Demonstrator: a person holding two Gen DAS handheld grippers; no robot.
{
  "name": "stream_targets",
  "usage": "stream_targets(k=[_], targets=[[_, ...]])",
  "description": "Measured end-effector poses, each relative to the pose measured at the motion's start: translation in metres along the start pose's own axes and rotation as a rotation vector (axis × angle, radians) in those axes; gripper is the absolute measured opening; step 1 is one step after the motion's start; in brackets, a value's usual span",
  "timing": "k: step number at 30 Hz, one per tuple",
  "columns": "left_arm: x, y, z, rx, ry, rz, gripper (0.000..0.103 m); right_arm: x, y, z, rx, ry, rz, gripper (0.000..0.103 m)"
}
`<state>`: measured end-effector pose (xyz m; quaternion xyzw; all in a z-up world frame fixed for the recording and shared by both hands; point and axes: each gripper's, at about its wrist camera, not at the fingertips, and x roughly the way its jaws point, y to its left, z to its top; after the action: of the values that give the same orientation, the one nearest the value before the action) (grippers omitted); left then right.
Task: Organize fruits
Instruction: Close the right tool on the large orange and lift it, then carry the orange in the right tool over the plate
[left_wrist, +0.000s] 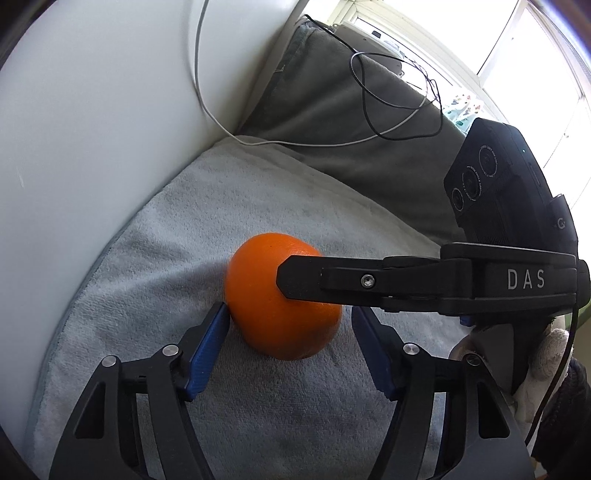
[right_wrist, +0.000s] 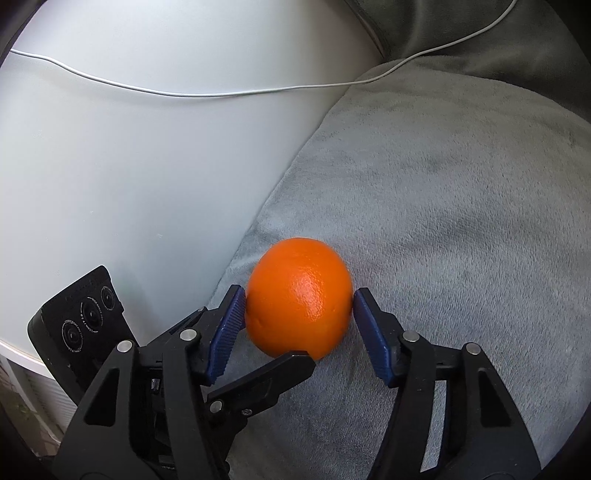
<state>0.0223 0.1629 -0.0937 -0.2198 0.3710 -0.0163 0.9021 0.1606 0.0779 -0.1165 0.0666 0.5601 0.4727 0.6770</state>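
One orange (left_wrist: 280, 295) rests on a light grey towel (left_wrist: 166, 258), close to a white curved wall. In the left wrist view my left gripper (left_wrist: 291, 314) is open around it, the left pad touching and the right pad a little apart. My right gripper comes in from the right, one black finger (left_wrist: 306, 277) across the orange's top. In the right wrist view the right gripper (right_wrist: 299, 299) has both blue pads against the sides of the orange (right_wrist: 299, 295) and is shut on it. A left gripper finger (right_wrist: 273, 373) lies just below the orange.
The white curved wall (left_wrist: 92, 129) stands to the left. A dark grey cushion (left_wrist: 332, 110) with a white cable (left_wrist: 207, 92) and a black cable (left_wrist: 369, 92) lies behind the towel. A bright window (left_wrist: 517, 55) is at the far right. The right gripper's camera box (left_wrist: 498, 177) sits above its fingers.
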Motion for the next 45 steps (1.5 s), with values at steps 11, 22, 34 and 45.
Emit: stream_targets(k=[11, 22, 34, 45], targets=[[-0.005, -0.024, 0.000, 0.057, -0.023, 0.002, 0.068, -0.029, -0.006, -0.008, 0.018, -0.041, -0.001, 0.064], [-0.004, -0.062, 0.010, 0.132, -0.040, -0.017, 0.068, -0.064, -0.009, -0.017, 0.015, -0.104, -0.033, 0.064], [0.011, -0.115, 0.018, 0.221, -0.040, -0.072, 0.068, -0.122, -0.035, -0.032, 0.057, -0.189, -0.065, 0.064], [0.026, -0.166, 0.017, 0.300, -0.026, -0.135, 0.068, -0.179, -0.062, -0.049, 0.108, -0.263, -0.099, 0.064]])
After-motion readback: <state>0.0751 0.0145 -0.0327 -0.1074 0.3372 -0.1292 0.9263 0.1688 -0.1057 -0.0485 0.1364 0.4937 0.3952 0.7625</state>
